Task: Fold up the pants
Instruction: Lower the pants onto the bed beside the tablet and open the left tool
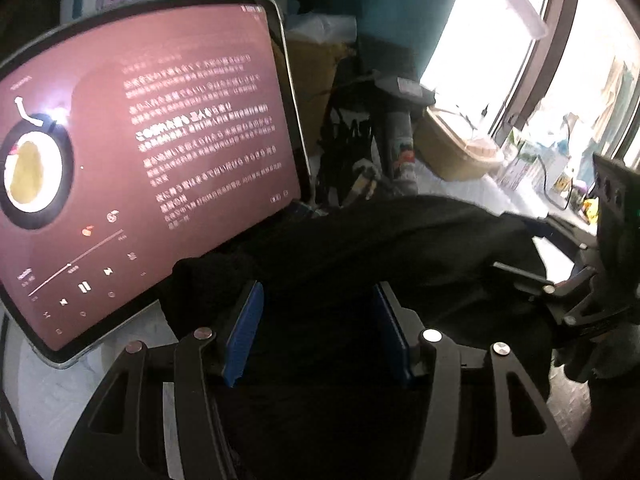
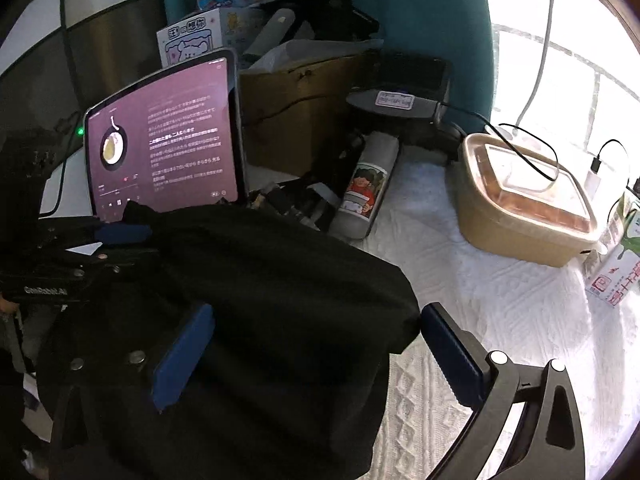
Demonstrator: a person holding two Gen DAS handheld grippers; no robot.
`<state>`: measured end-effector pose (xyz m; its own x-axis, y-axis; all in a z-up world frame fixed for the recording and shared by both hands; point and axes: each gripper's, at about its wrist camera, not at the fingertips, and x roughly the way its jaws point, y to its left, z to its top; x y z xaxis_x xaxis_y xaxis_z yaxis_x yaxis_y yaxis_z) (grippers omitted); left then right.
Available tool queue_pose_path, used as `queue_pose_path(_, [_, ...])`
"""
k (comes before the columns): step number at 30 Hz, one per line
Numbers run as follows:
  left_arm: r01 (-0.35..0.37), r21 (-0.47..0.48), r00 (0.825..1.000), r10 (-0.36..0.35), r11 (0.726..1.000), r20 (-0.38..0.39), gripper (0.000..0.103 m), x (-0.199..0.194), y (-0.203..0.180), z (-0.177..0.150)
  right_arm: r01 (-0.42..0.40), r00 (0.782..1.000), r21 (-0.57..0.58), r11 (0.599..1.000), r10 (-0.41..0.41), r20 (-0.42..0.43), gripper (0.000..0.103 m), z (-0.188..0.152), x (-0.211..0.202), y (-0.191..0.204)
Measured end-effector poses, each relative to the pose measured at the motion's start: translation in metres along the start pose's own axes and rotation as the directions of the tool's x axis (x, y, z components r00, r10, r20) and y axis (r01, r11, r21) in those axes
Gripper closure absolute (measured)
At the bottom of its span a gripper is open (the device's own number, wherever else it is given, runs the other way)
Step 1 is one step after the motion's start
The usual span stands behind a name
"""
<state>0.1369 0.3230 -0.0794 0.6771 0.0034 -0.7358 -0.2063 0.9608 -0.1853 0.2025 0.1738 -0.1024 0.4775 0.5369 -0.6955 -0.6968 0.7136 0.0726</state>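
The lidded food box (image 2: pixel 524 204) on the white cover (image 2: pixel 500 320) is shown fully only by the right wrist view. Black pants (image 1: pixel 360 248) are draped between both grippers; the left gripper (image 1: pixel 316 332) and right gripper (image 2: pixel 312 352) are spread apart, fabric between the pads.

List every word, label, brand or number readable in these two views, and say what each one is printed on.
"GenRobot.AI": on the left hand-held gripper, on its black body.
Tablet: lines of white lyric text, too small and blurred to read.
Card with bear drawing: bold characters along the top, not reliably legible.
Green-and-white carton: red characters, partly cut off, unreadable.
Bottle: cartoon picture, no readable text.
Black pants: no text visible.
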Motion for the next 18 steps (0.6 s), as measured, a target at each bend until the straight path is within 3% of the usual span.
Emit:
queue_pose_path(4, [-0.012,0.006,0.998,0.011,1.000,0.070,0.046,-0.026,-0.007,-0.005,0.027,1.000,0.010,1.000,-0.027,0.009,0.000,-0.005,-0.014,-0.004])
queue_pose_path(7, [-0.009,0.010,0.993,0.007,1.000,0.117,0.037,-0.045,-0.016,-0.009,0.047,0.999,0.016,0.999,-0.047,0.015,0.000,-0.010,-0.029,-0.005])
queue_pose_path(10, [-0.011,0.035,0.985,0.005,0.999,0.171,0.036,-0.068,-0.031,-0.019,0.071,0.997,0.020,0.997,-0.072,0.021,0.000,-0.019,-0.047,-0.003])
queue_pose_path(18, [-0.025,0.075,0.978,0.009,0.997,0.210,0.035,-0.086,-0.066,-0.055,0.129,0.991,0.015,0.992,-0.129,0.028,0.000,-0.053,-0.093,0.007])
